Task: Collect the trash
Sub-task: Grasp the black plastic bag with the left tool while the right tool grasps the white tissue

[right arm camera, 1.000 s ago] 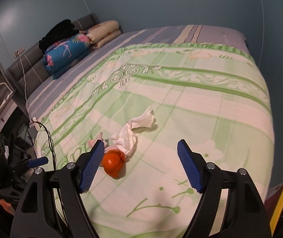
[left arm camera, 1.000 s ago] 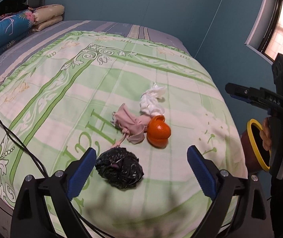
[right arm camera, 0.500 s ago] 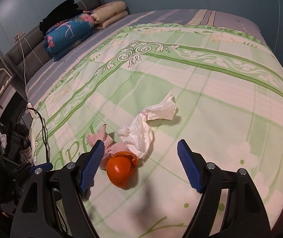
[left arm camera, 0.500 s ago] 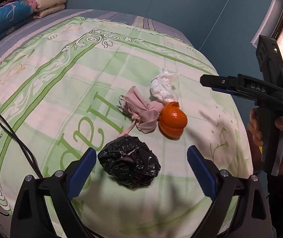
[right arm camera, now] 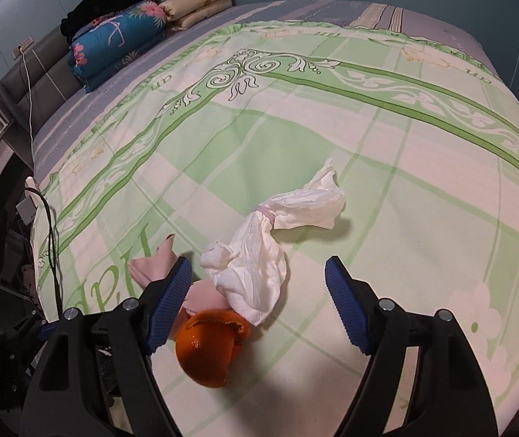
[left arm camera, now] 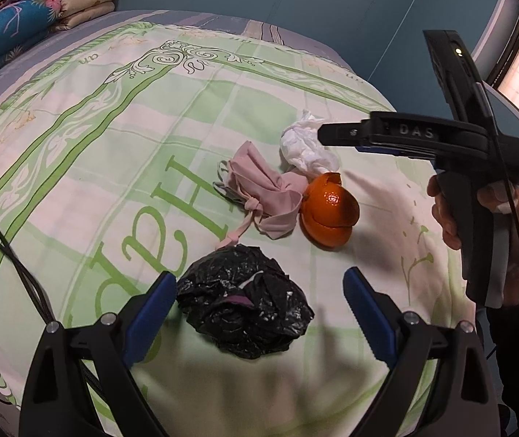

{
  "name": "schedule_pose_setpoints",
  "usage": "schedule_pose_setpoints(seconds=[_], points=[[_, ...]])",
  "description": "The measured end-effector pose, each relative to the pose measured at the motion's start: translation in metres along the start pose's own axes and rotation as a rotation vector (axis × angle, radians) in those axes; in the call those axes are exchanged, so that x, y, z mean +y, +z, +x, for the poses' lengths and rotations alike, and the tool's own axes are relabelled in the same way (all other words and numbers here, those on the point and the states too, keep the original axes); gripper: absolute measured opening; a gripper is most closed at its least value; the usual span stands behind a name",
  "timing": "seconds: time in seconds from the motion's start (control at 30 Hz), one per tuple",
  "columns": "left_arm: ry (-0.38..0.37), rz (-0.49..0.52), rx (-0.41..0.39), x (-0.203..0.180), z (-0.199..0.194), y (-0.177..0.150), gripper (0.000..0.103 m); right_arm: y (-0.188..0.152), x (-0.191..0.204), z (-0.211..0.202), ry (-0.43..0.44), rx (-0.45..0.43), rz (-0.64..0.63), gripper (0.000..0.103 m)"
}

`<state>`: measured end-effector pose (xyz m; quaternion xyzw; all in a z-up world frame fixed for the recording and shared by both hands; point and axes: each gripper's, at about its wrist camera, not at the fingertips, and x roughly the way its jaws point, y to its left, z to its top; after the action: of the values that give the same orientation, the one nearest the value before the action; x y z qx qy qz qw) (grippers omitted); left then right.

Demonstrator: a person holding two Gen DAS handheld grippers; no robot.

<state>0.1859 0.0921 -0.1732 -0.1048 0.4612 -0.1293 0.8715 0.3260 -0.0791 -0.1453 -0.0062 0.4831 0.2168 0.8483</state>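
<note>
Bed (right arm camera: 387,116) strewn with trash as both tongs hover wide and empty.
Right tongs (right arm camera: 257,302) above the tissue (right arm camera: 256,255), left tongs (left arm camera: 259,302) above the black bag (left arm camera: 245,306) near the orange peel (left arm camera: 328,215); soft bedding could get pinched along.

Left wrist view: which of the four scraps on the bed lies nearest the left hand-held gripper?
The crumpled black plastic bag, lying just ahead of the open left hand-held gripper; pink cloth, orange peel and white tissue lie farther off.

Right gripper (right arm camera: 257,300) hung over bed (right arm camera: 387,153), jaws wide, nothing clamped. White tissue (right arm camera: 259,255) lay between 2 blue fingers (right arm camera: 347,309). Orange peel (right arm camera: 210,349) touched tissue; pink cloth (right arm camera: 155,266) partly behind left finger.
</note>
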Motion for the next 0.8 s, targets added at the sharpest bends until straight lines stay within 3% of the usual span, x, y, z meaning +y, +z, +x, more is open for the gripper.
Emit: schedule_pose_setpoints(seconds=[0.23, 0.37, 0.6, 0.8], points=[[0.006, 0.026, 0.001, -0.005, 0.007, -0.001, 0.089, 0.004, 0.009, 0.018, -0.063, 0.017, -0.036, 0.064], [0.009, 0.028, 0.015, -0.005, 0.014, -0.004, 0.077, 0.004, 0.013, 0.028, -0.101, 0.026, -0.058, 0.06], [0.023, 0.043, 0.047, -0.007, 0.024, -0.008, 0.054, 0.003, 0.02, 0.041, -0.134, 0.043, -0.084, 0.039], [0.021, 0.04, 0.043, -0.005, 0.02, -0.008, 0.048, 0.001, 0.029, 0.04, -0.16, 0.034, -0.113, 0.013]])
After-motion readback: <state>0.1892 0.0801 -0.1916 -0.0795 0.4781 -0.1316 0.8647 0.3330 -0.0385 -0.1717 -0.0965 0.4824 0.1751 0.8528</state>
